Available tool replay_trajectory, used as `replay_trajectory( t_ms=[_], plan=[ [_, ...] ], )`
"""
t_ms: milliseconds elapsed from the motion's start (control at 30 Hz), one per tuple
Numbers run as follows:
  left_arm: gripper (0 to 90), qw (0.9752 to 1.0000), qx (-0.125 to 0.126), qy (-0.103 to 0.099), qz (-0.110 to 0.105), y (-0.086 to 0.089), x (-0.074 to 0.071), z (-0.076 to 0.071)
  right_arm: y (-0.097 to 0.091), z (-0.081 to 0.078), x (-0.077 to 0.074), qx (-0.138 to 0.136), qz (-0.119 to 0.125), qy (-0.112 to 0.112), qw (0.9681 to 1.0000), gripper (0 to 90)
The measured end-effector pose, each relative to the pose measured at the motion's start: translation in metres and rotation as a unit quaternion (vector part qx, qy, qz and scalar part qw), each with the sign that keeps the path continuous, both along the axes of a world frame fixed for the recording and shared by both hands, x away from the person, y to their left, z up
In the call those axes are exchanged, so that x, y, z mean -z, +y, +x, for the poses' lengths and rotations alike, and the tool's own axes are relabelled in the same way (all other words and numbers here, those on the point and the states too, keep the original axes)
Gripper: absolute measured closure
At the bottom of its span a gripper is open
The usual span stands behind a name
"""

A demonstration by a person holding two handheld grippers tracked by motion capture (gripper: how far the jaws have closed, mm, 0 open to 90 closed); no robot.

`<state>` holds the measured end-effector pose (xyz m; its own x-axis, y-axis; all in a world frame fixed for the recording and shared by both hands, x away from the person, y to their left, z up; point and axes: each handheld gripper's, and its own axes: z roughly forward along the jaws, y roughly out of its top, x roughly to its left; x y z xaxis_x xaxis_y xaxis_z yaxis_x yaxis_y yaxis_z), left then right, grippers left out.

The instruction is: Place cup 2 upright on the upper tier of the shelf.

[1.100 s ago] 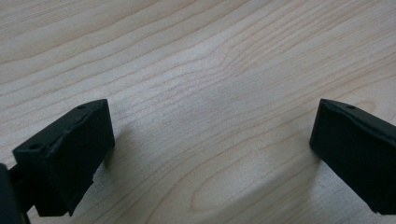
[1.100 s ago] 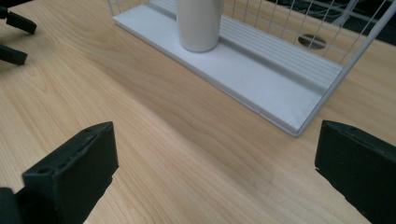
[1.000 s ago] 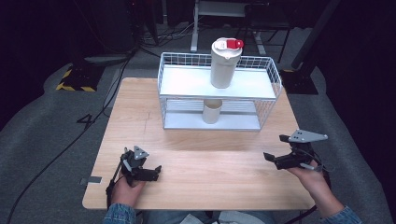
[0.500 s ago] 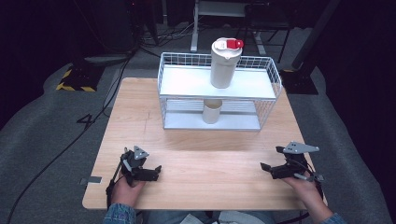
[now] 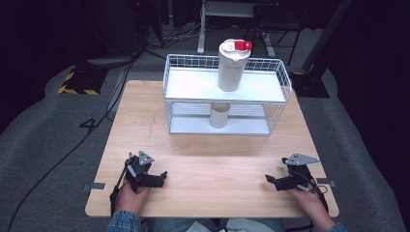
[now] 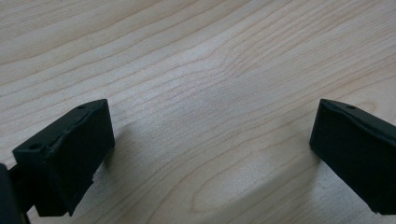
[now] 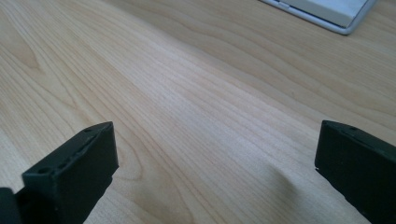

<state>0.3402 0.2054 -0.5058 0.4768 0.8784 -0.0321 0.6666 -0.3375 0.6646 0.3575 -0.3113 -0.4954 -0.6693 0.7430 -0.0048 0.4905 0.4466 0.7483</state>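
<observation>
Both hands rest low at the near edge, the left gripper (image 5: 162,175) and right gripper (image 5: 269,179) each pointing inward with jaws spread wide apart, gripping nothing.

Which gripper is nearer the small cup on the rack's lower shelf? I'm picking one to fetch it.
Left, though only slightly. The left gripper sits near-left of the cup; the right gripper sits near-right, about as close.

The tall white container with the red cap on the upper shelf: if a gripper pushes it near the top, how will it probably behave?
The tall white container stands upright and is narrow for its height, so a high push would likely tip it. Its round, smooth-looking wall may slip in a gripper and roll if it falls, though the rack has a wire rim that might stop it.
</observation>
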Motion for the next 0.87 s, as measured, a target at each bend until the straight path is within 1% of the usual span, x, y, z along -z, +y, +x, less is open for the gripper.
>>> replay_trajectory(
  t_ms=[33,133,167,267,333,467,567,633,767,867],
  plan=[
    [0.2,1.0000,0.000,0.000,0.000,0.000,0.000,0.000,0.001,0.000,0.001,0.000,-0.004,0.002,1.0000,0.0],
    [0.2,1.0000,0.000,0.000,0.000,0.000,0.000,0.000,0.005,0.000,0.003,0.001,-0.016,0.000,0.9999,0.0],
    [0.2,1.0000,0.000,0.000,0.000,0.000,0.000,0.000,0.006,0.001,0.003,0.000,-0.017,0.001,0.9999,0.0],
    [0.2,1.0000,-0.001,-0.001,0.000,0.000,0.000,0.000,0.009,0.003,0.006,0.001,-0.022,0.017,0.9996,0.2],
    [0.2,1.0000,-0.001,-0.001,0.000,0.000,0.000,0.000,0.011,0.005,0.009,0.007,-0.026,0.030,0.9992,0.0],
    [0.2,1.0000,-0.006,0.000,0.000,-0.001,0.000,0.000,0.011,0.005,0.011,0.020,-0.019,0.022,0.9994,0.0],
    [0.2,1.0000,-0.006,-0.001,0.001,-0.001,0.000,0.000,0.013,0.003,0.011,0.036,-0.018,0.022,0.9990,0.0],
    [0.2,1.0000,-0.009,0.000,0.001,-0.001,0.000,0.000,0.015,0.001,0.011,0.052,-0.019,0.021,0.9982,0.0],
    [0.2,0.9999,-0.010,0.001,0.001,-0.002,0.000,0.000,0.015,-0.001,0.011,0.063,-0.019,0.021,0.9976,0.0],
    [0.2,1.0000,-0.010,0.001,0.001,-0.001,0.000,0.000,0.015,-0.002,0.011,0.066,-0.019,0.022,0.9974,0.0]
  ],
)
